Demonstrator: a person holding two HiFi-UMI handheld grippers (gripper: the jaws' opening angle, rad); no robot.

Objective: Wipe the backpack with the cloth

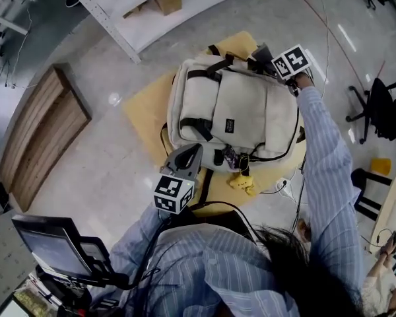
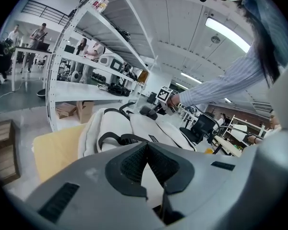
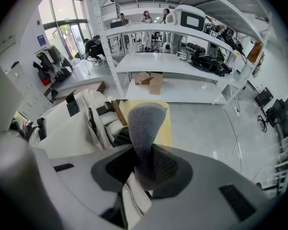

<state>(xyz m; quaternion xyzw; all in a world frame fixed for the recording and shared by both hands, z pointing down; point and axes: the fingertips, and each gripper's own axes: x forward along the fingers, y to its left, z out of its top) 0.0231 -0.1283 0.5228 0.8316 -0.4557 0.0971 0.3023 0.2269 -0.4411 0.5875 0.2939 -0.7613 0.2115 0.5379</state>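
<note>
Backpack: cream with black straps, laid flat with the front panel up, filling most of the bench.

Bench: yellow top, standing on a pale floor in front of white shelving.

Left tool: at the near end of the backpack, tips clenched together. Cream fabric visible behind the gap lower down; cannot confirm whether any is pinched. Probably there to steady the bag.

Right tool: reached across to the far end of the backpack, beside the top straps, grasping the cloth.

Cloth: grey, nubbly, standing up out of the jaws in a folded tongue, apparently clear of the bag surface.

Step in hand, by judgement: setting up for a wiping stroke at the top edge; no sign of cloth pressed flat on the fabric yet.

Next move: lower the right tool until the cloth lies against the panel. Draw along the surface with light, even pressure. Keep clear of straps and buckles. Hold the near end down to prevent sliding.
</note>
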